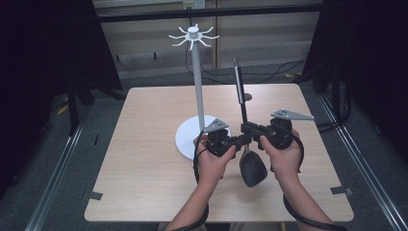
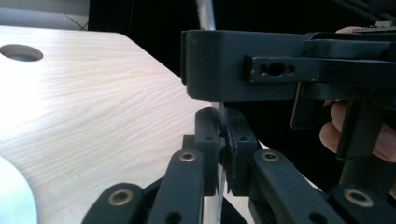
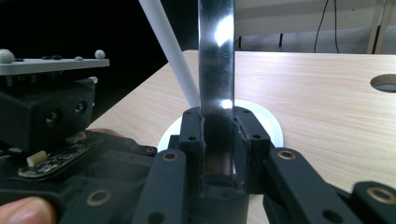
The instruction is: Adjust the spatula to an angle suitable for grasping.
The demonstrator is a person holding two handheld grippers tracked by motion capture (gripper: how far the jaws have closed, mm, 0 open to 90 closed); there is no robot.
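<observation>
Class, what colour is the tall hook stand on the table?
White: the stand shows best in the high view.

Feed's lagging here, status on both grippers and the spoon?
Left gripper and right gripper both shut on spoon, held upright above table. White rack close behind-left.

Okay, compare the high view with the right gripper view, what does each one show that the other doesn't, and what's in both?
High view alone: the spoon's black bowl hanging low over the table, the rack's hooked top, both of the person's forearms, and the right hand-held gripper from outside.

Right gripper view alone: a close look at the right hand-held gripper's jaws clamped on the shiny metal handle.

Both: the white rack pole, its round base, the wooden table, the table's hole, and the left hand-held gripper.
</observation>
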